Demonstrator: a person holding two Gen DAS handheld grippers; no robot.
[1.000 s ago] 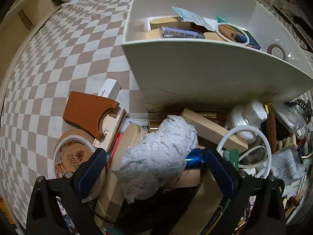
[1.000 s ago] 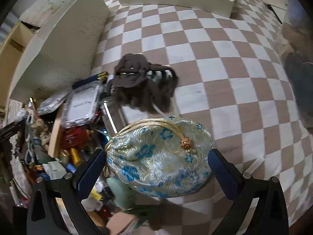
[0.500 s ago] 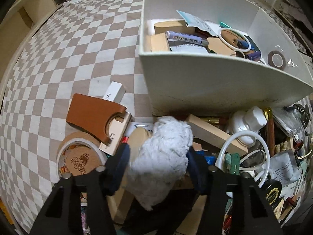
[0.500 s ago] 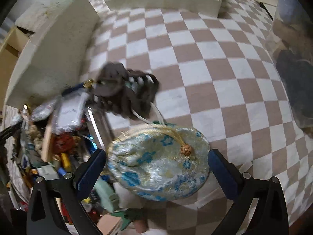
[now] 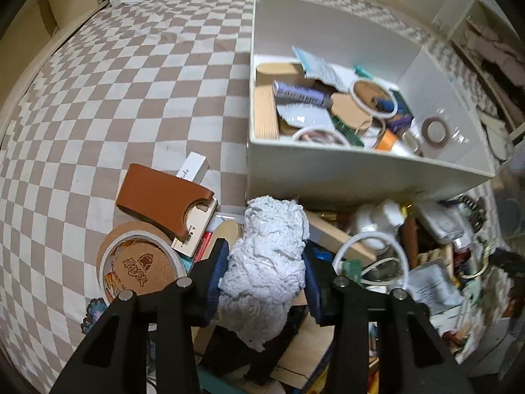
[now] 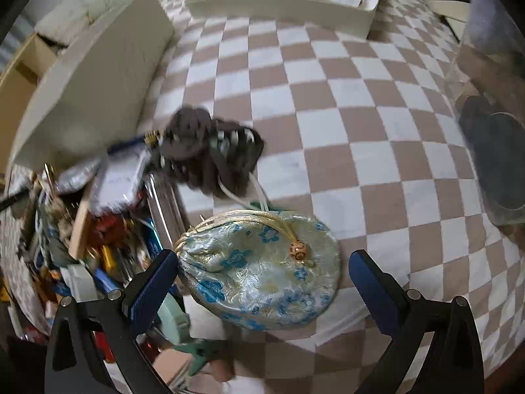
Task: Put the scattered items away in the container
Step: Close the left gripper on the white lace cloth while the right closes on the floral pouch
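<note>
In the left wrist view my left gripper is shut on a white lace cloth bundle and holds it above the pile of scattered items, just in front of the white container, which holds several small items. In the right wrist view my right gripper is open, its blue pads on either side of a blue-and-gold floral drawstring pouch lying on the checkered cloth. A dark brown hair claw lies just beyond the pouch. The container's outer wall stands at the left.
A brown leather holder, a tape roll with a cork coaster, a white ring and a white bottle lie in the pile. A second white tray with items sits far back. A dark object is at the right edge.
My left gripper closed on the lace bundle and lifted it, so the container's inside shows more. The right gripper stayed open around the pouch and shifted slightly.
</note>
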